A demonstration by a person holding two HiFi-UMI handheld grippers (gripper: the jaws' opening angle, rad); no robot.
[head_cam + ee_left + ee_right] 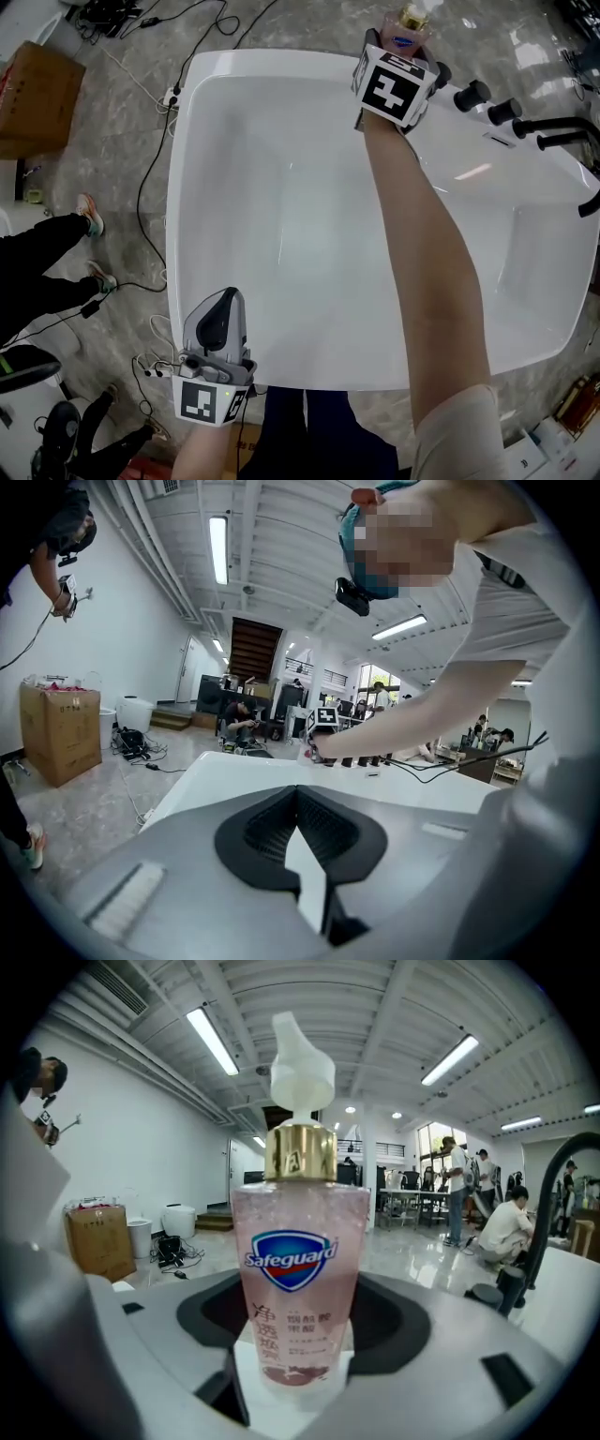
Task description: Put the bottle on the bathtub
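Note:
The bottle (410, 23) is clear pink soap with a gold collar and a white pump. It stands upright at the far rim of the white bathtub (281, 58). My right gripper (403, 42) reaches across the tub and is shut on the bottle (298, 1269) low on its sides. A white surface (291, 1405) shows under the bottle's base. My left gripper (228, 298) hovers over the tub's near rim, shut and holding nothing. In the left gripper view its jaws (298, 799) meet, and the tub's rim (234, 771) lies ahead.
Black tap knobs (487, 101) and a black spout (561, 131) stand on the tub's far right rim, close to the bottle. A cardboard box (33, 89), floor cables (150, 178) and a person's legs (47, 246) lie left of the tub.

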